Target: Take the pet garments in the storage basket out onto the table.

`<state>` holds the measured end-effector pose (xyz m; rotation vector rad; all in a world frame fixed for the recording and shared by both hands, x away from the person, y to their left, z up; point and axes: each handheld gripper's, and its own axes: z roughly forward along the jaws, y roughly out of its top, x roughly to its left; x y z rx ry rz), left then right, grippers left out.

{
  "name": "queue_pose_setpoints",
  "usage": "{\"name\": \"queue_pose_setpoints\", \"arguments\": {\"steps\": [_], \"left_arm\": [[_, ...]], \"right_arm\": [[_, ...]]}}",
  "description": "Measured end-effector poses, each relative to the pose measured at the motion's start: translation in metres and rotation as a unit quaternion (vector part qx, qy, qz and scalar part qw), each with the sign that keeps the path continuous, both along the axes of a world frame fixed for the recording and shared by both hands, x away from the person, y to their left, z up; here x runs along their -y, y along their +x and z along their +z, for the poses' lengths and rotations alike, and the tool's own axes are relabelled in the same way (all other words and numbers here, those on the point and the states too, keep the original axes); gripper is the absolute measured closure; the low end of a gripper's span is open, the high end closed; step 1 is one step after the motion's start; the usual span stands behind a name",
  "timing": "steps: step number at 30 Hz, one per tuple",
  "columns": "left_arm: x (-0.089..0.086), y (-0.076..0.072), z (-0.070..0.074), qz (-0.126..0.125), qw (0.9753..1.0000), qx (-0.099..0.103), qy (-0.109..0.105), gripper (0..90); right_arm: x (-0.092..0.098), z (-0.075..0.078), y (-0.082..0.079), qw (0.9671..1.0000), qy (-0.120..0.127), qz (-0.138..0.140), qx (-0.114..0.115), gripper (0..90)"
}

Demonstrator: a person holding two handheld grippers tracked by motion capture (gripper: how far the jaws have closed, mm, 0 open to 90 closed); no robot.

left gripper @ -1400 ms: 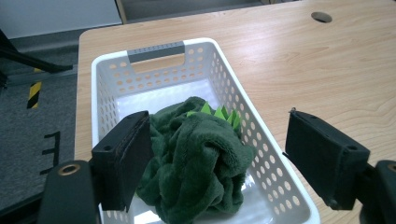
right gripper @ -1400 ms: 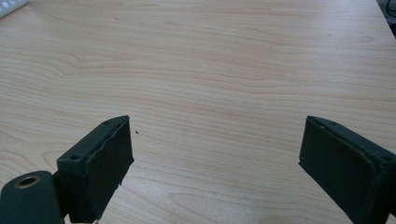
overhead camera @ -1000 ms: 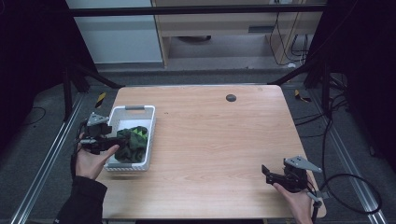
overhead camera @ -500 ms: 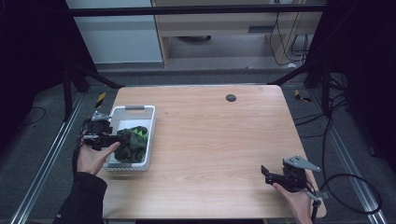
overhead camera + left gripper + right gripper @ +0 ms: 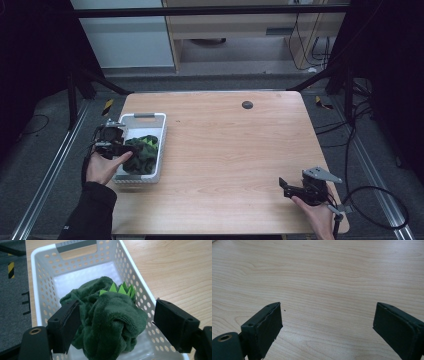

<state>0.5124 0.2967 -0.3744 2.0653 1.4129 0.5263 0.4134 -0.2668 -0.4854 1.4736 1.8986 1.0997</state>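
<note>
A dark green plush toy (image 5: 110, 317) with bright green felt spikes lies in a white perforated basket (image 5: 42, 277) at the table's left edge; in the high view the plush toy (image 5: 143, 150) fills the basket's (image 5: 145, 119) near half. My left gripper (image 5: 122, 149) hangs over the basket's left side, open, its jaws either side of the plush without closing on it. Its left pad touches the fabric. My right gripper (image 5: 287, 187) is open above bare wood near the front right corner, nothing between its jaws.
The wooden table (image 5: 225, 145) has a small dark round hole (image 5: 247, 104) near its far edge. Dark floor and metal frame rails surround it. A cable (image 5: 380, 210) trails from the right gripper off the table's right side.
My left gripper has shifted slightly forward and rightward over the basket toward the plush. The right gripper has stayed put.
</note>
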Motion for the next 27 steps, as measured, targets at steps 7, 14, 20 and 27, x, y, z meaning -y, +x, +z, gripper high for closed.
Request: {"name": "queue_pose_setpoints", "arguments": {"steps": [7,14,20,27], "left_arm": [[0.000,0.003,-0.005,0.002,0.9999,-0.010,0.005,20.0],[0.004,0.007,-0.012,0.000,0.9996,-0.026,0.014,19.4],[0.006,0.011,-0.016,0.000,0.9993,-0.034,0.018,19.1],[0.007,0.016,-0.026,0.003,0.9986,-0.049,0.021,18.3]], "right_arm": [[0.000,0.000,0.000,1.0000,0.003,0.000,-0.003,8.3],[-0.001,0.000,0.001,1.0000,0.004,0.002,-0.005,8.0],[-0.001,-0.001,0.001,1.0000,0.004,0.005,-0.007,7.6],[-0.002,-0.001,0.002,0.9999,0.002,0.007,-0.008,7.0]]}}
